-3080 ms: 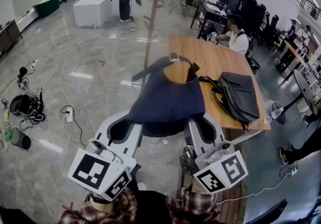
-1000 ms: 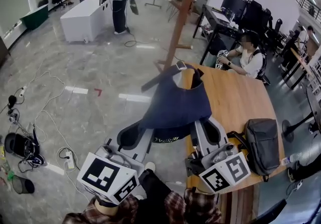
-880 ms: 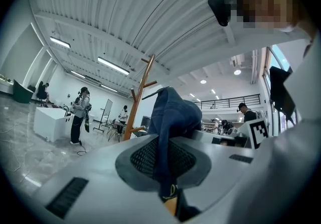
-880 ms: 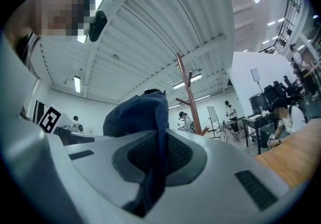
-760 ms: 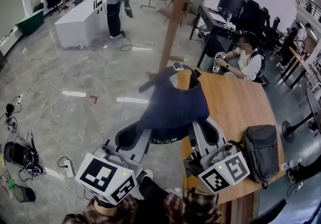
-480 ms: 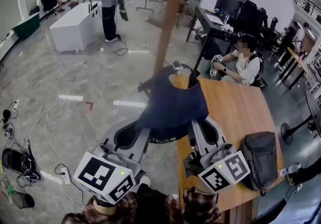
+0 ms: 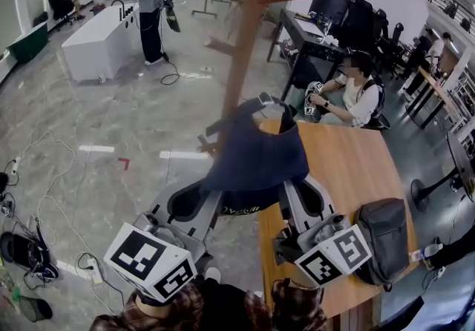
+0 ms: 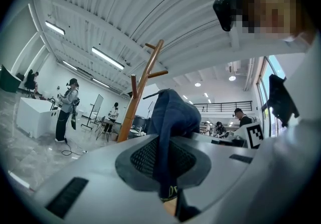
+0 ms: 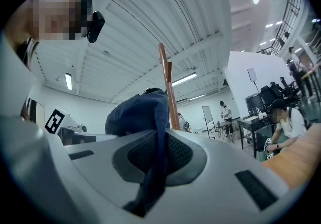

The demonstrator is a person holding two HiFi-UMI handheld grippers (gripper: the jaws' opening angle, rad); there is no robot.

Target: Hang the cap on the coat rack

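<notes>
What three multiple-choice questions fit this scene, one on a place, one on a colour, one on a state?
1. Where is the backpack? A floor. B table. C chair.
2. What colour is the cap? A navy. B red. C white.
3. What holds the cap? A nothing. B one gripper only. C left gripper and right gripper.
Answers: B, it lies on the wooden top; A, its cloth is dark blue; C, each gripper's jaws pinch its edge.
</notes>
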